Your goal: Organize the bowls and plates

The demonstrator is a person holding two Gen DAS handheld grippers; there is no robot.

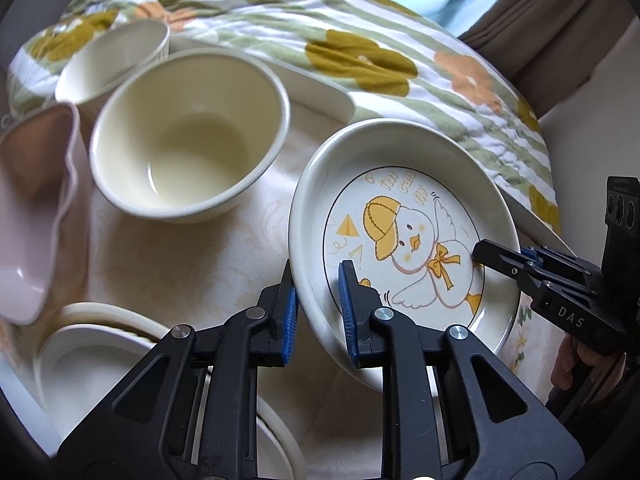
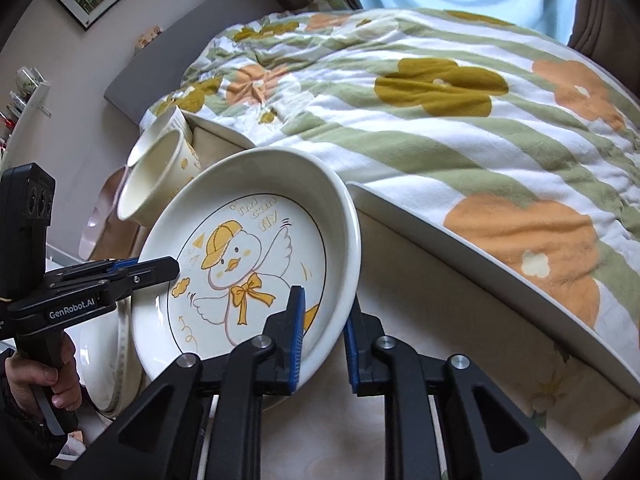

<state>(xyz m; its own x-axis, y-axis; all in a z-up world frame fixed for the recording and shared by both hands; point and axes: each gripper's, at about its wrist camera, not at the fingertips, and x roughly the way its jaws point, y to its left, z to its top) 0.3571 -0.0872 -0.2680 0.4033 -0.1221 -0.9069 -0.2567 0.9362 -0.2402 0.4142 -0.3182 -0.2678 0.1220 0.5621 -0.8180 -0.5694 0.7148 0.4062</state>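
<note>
A white deep plate with a yellow duck drawing (image 1: pixel 404 240) is tilted above the table; it also shows in the right wrist view (image 2: pixel 256 264). My left gripper (image 1: pixel 318 304) is shut on its near-left rim, one finger inside, one outside. My right gripper (image 2: pixel 324 332) is shut on the opposite rim, and its fingers (image 1: pixel 500 258) reach in from the right in the left wrist view. A cream bowl (image 1: pixel 192 136) stands behind, a ribbed cream cup (image 1: pixel 116 60) further back, and a pink wavy bowl (image 1: pixel 36 208) at left.
Stacked white dishes (image 1: pixel 92 356) lie at lower left. The white tray rim (image 2: pixel 480 256) runs along a floral quilt (image 2: pixel 440 100) on the bed behind. The left gripper's handle and a hand (image 2: pixel 36 364) show at left.
</note>
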